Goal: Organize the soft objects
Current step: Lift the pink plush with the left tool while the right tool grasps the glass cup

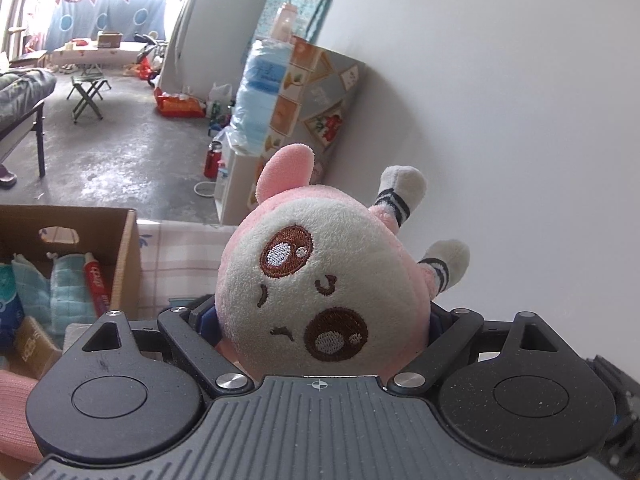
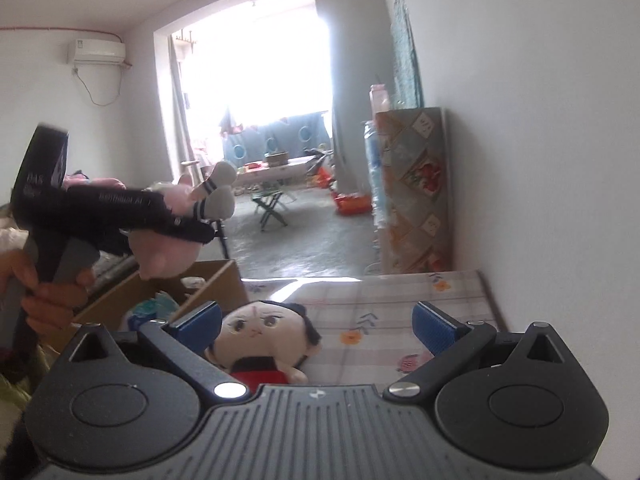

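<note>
- Nearest to us on the right side, our right gripper (image 2: 318,330) has its jaws spread wide and nothing between the pads; it grips nothing at all.
- Just beyond it, the doll (image 2: 262,342) with dark hair and a red top lies on the checked cloth (image 2: 400,312), close to the left blue pad but, as far as we can see, not pressed by it. We judge this one as still to be put away.
- On the left side, our left gripper (image 1: 322,320) has the pink plush (image 1: 316,284) clamped by its head, jaws held fairly wide around it, the striped legs sticking out toward the white wall.
- In the right wrist view we see that same plush up in the air over the near edge of the box (image 2: 192,292), with a hand (image 2: 44,292) on the gripper's handle.
- The box (image 1: 120,256) sits just left of the cloth and already holds folded blue towels (image 1: 52,288) and a red tube (image 1: 96,284), so we reckon part of the sorting is done.
- Our read: the plush is on its way but not yet in, and the doll is left after that.
- Far off, the bright doorway and a folding stool (image 1: 88,92), nothing to do with us.
</note>
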`<act>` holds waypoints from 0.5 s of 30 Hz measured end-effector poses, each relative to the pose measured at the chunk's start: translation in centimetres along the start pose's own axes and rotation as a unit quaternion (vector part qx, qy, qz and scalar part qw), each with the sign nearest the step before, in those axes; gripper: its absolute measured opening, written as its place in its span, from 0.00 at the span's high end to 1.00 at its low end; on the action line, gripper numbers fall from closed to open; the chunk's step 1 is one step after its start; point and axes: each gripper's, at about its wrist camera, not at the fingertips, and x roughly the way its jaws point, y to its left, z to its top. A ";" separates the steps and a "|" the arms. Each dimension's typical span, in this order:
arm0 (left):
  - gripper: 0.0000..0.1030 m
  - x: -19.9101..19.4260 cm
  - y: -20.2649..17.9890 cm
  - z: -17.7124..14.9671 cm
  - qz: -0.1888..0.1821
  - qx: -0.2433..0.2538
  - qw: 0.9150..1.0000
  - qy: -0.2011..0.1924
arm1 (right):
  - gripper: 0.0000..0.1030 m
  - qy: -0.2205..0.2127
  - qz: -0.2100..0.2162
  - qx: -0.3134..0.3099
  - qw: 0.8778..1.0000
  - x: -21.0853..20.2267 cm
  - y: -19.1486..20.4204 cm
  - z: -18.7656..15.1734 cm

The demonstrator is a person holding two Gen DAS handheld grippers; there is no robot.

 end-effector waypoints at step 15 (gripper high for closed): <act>0.13 -0.9 5.4 -0.3 -0.005 -0.048 0.999 -0.022 | 0.05 0.323 -0.069 0.063 0.942 22.3 -9.6 5.5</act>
